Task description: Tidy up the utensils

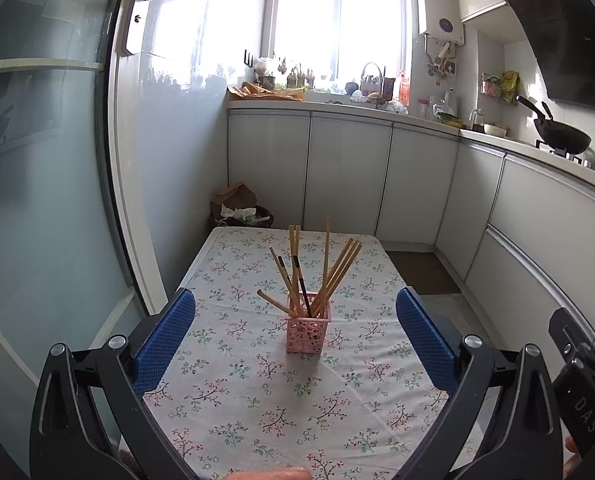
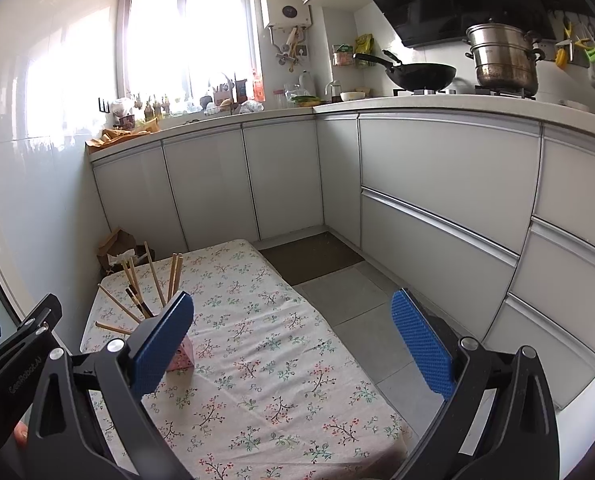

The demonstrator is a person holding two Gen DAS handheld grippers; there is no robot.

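Note:
A pink perforated holder (image 1: pixel 308 332) stands upright in the middle of the floral-cloth table (image 1: pixel 257 400). Several wooden chopsticks (image 1: pixel 337 268) and a couple of dark ones fan out of it. My left gripper (image 1: pixel 295 304) is open, raised above the near part of the table, with the holder seen between its blue pads and nothing held. In the right wrist view the holder (image 2: pixel 183 356) is mostly hidden behind the left blue pad, chopsticks (image 2: pixel 153 276) rising above it. My right gripper (image 2: pixel 291 306) is open and empty, to the right of the holder.
White cabinets (image 2: pixel 437 184) line the far and right sides, with a cluttered counter, a wok (image 2: pixel 421 74) and a steel pot (image 2: pixel 501 56). A glass door (image 1: pixel 49 200) stands left of the table. A bin with paper bags (image 1: pixel 237 208) sits behind the table. Grey tiled floor (image 2: pixel 357 304) lies right.

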